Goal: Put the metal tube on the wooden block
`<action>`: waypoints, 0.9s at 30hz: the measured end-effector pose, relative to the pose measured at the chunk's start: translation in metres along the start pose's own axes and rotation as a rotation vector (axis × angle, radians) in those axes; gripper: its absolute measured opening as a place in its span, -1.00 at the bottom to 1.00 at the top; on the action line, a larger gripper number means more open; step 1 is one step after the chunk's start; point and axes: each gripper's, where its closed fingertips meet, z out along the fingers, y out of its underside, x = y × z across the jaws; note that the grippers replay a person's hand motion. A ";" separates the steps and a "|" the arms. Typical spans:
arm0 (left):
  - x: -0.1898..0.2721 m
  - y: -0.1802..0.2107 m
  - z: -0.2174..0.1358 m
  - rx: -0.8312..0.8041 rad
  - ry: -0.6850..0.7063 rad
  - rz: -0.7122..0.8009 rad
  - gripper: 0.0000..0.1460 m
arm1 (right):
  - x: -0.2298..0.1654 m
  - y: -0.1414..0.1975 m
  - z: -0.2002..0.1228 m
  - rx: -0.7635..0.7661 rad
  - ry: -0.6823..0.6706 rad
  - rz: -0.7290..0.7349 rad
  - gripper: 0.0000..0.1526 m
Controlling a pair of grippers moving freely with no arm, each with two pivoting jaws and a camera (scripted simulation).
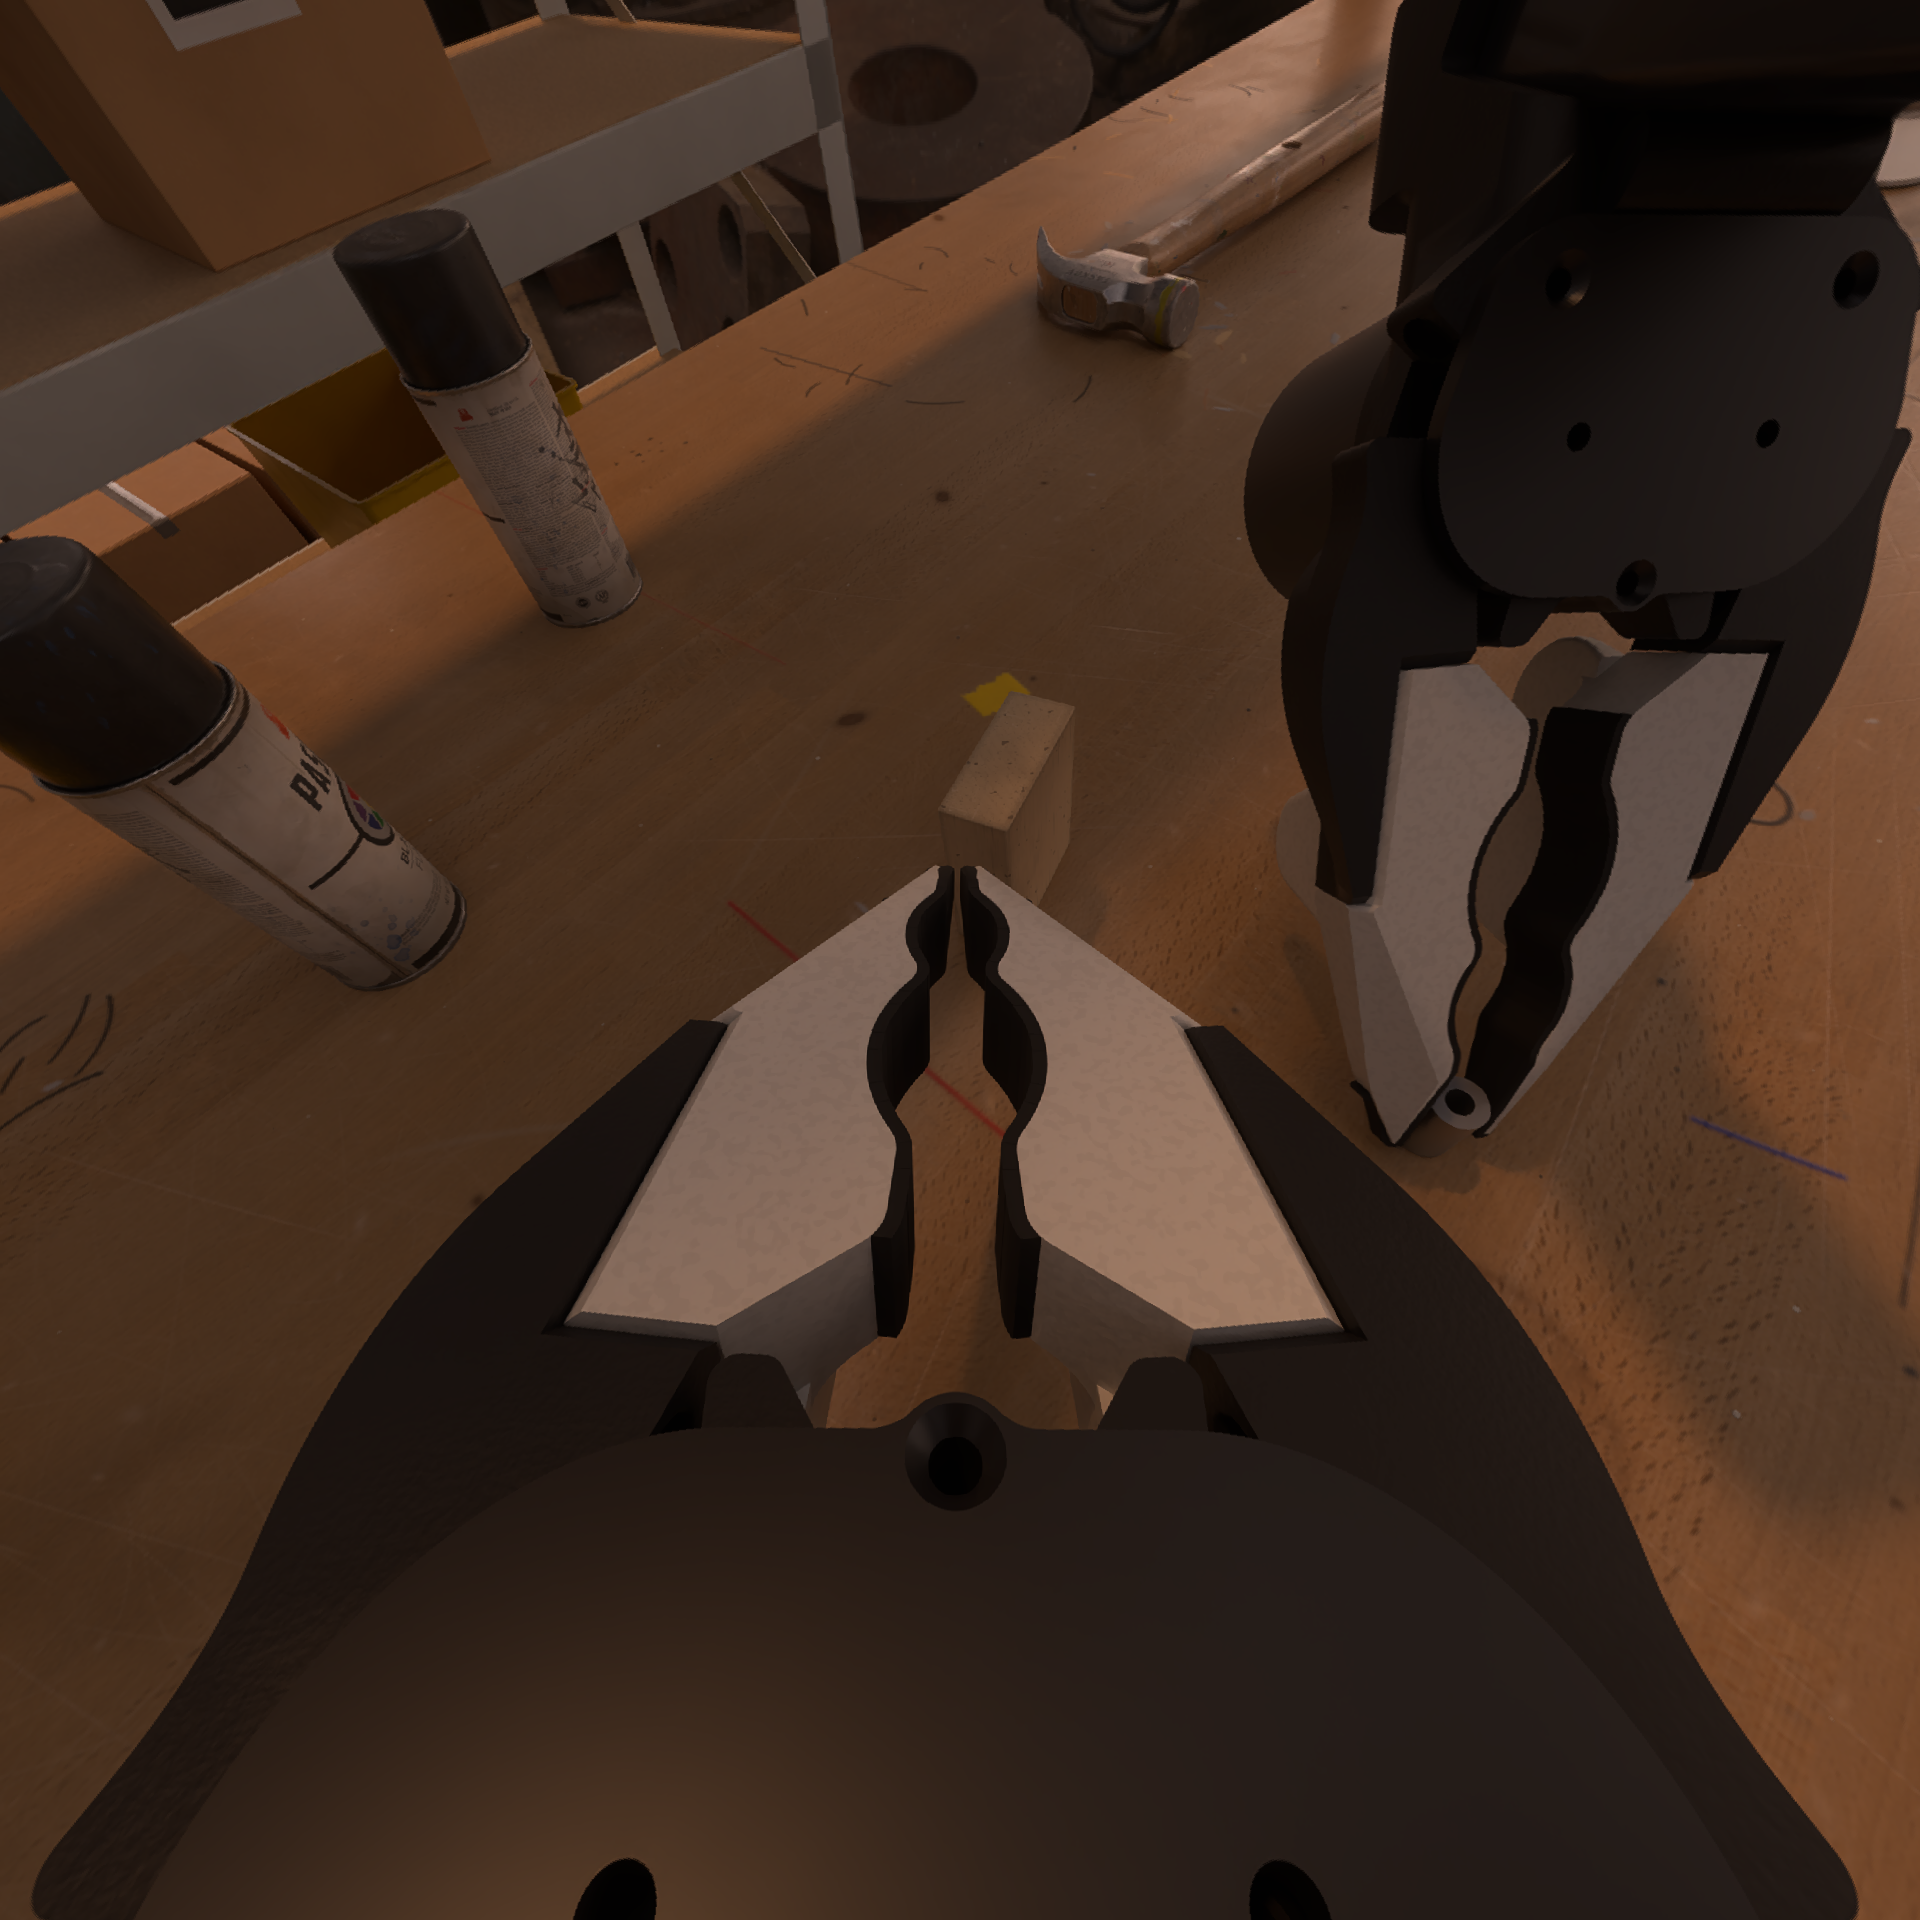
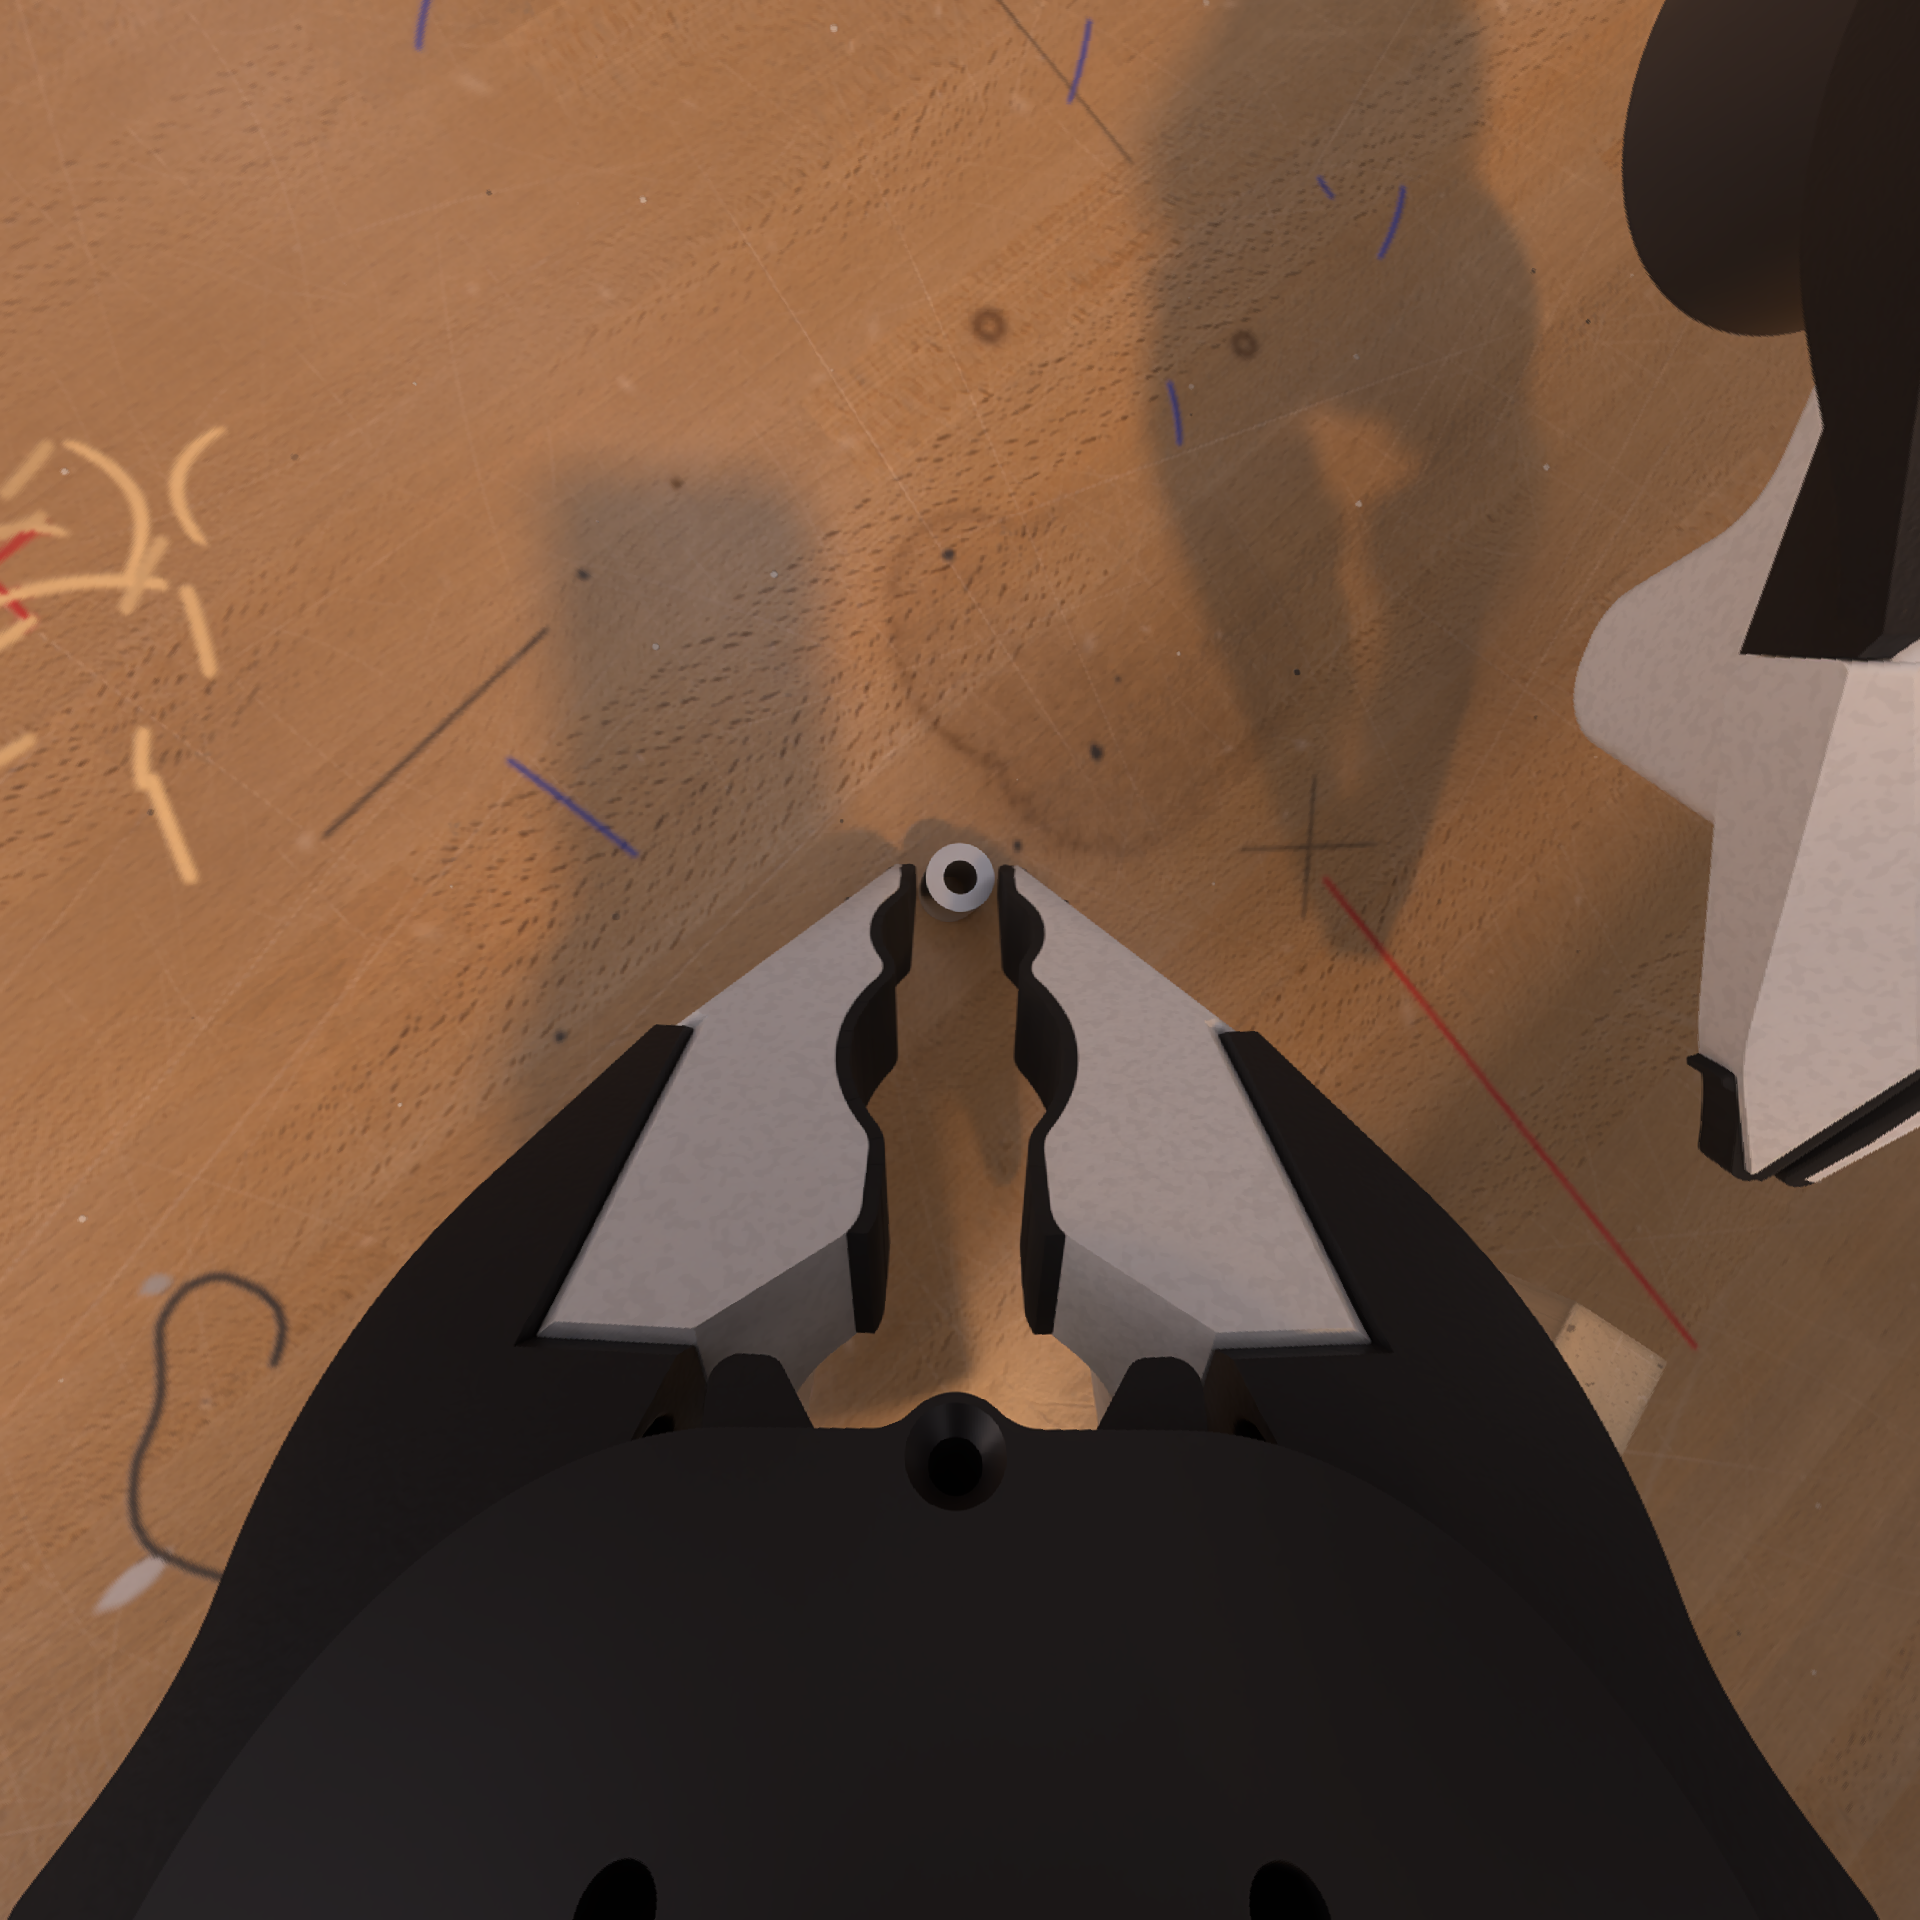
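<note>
Metal, short and hollow, the tube (image 2: pixel 958 881) stands on end on the bench (image 2: pixel 727 312), seen end-on in the right wrist view as a pale ring with a dark bore. It sits between the tips of the right gripper (image 2: pixel 957 883), whose jaws stand a little apart on either side of it; you cannot tell from these views whether the pads already touch its wall. In the left wrist view the same tube (image 1: pixel 1463 1101) shows at the tips of that gripper (image 1: pixel 1439 1117), which points straight down at the bench.

Expect a light, rigid, smooth part. It will not deform, but it can slip or tip. Take hold across the outer wall, low on the body, with the tips square to it. Close gently and evenly.

The block (image 1: pixel 1013 795) stands at 12 o'clock from the left gripper (image 1: pixel 957 873), just beyond its tips, and at 10 o'clock from the tube, near it. Its top face is small, so centre the tube before release.

The left gripper's jaws are nearly closed, with a thin gap at the tips and nothing held.

Containers: two spray cans (image 1: pixel 488 416) stand at 10 o'clock, capped, contents hidden. A cardboard box (image 1: pixel 239 125) sits on the shelf, closed on the sides you can see.
</note>
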 end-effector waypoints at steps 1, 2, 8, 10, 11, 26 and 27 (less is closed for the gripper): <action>0.000 0.000 0.000 0.000 0.000 0.000 -0.99 | 0.000 0.000 0.000 0.000 0.002 -0.003 -0.84; 0.000 0.000 0.000 0.000 0.000 0.000 -0.99 | 0.000 0.000 0.000 0.000 0.002 -0.005 -0.84; 0.000 0.000 0.000 0.001 0.000 0.000 -0.99 | 0.013 -0.010 -0.022 0.117 0.030 0.061 -0.84; 0.000 0.000 0.000 0.001 0.000 0.000 -0.99 | 0.024 -0.016 -0.038 0.212 0.052 0.118 -0.84; 0.000 0.000 0.000 0.001 0.001 0.000 -0.99 | 0.028 -0.018 -0.046 0.264 0.058 0.151 -0.84; 0.000 -0.001 -0.001 0.007 0.002 0.000 -0.99 | 0.081 -0.012 -0.130 0.602 0.233 0.376 -0.84; 0.000 -0.001 -0.002 0.007 0.002 0.000 -0.99 | 0.087 -0.007 -0.137 0.607 0.272 0.394 -0.84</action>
